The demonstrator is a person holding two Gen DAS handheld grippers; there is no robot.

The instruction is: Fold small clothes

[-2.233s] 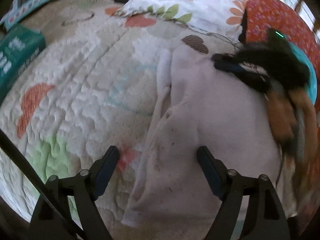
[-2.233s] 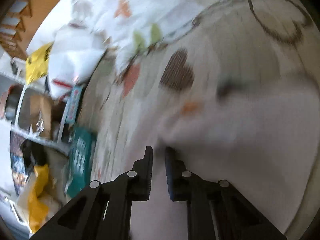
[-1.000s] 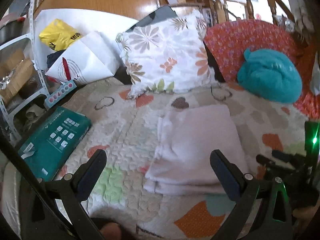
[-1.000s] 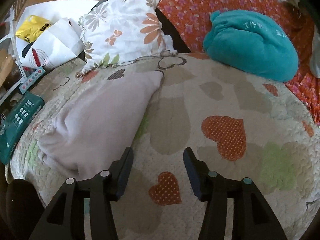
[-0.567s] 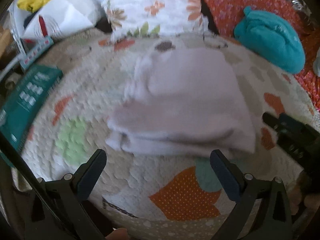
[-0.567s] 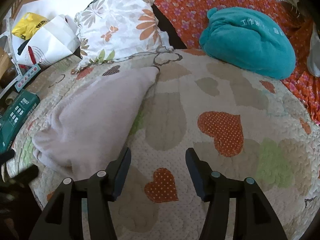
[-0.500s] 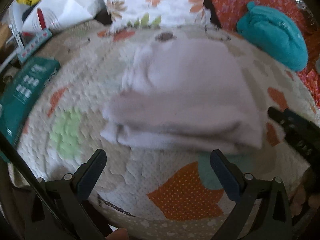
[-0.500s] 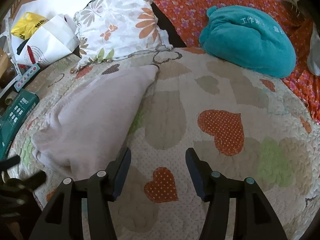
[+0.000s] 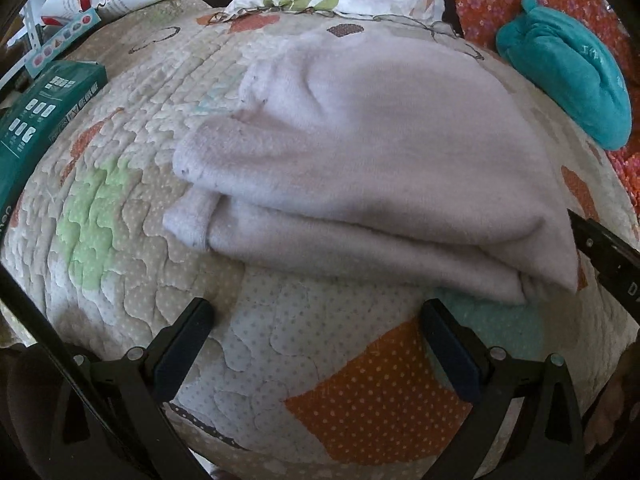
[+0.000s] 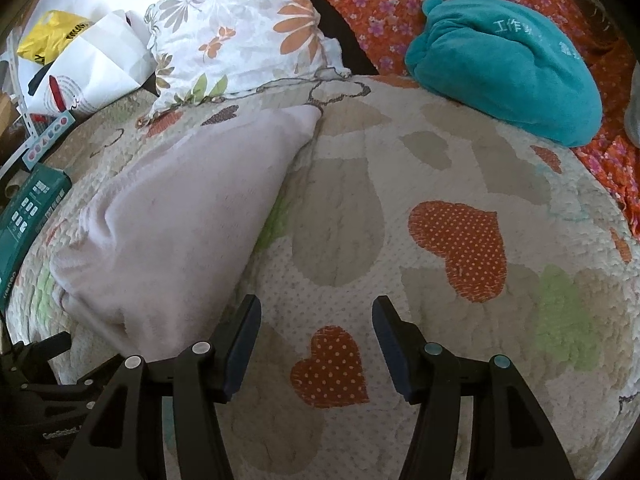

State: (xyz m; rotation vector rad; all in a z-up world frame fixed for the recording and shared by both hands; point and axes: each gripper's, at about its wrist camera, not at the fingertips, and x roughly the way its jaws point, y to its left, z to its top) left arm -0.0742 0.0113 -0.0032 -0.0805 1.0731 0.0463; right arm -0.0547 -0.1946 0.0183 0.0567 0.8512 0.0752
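Observation:
A pale pink garment [image 9: 372, 148] lies folded in layers on the heart-patterned quilt [image 9: 360, 392]. It also shows in the right wrist view [image 10: 180, 216], to the left of my right gripper. My left gripper [image 9: 320, 328] is open and empty, just in front of the garment's near folded edge. My right gripper [image 10: 316, 328] is open and empty over bare quilt [image 10: 460, 240] to the right of the garment. The right gripper's body [image 9: 608, 248] shows at the right edge of the left wrist view.
A teal bundle of cloth [image 10: 504, 60] lies at the back right on an orange flowered cover [image 10: 380, 4]. A flowered pillow [image 10: 240, 28] stands behind the garment. A green box [image 9: 36, 120] sits at the quilt's left edge, with white bags [image 10: 92, 64] beyond.
My left gripper has moved in closer to the garment's near edge. My right gripper has stayed where it was, open.

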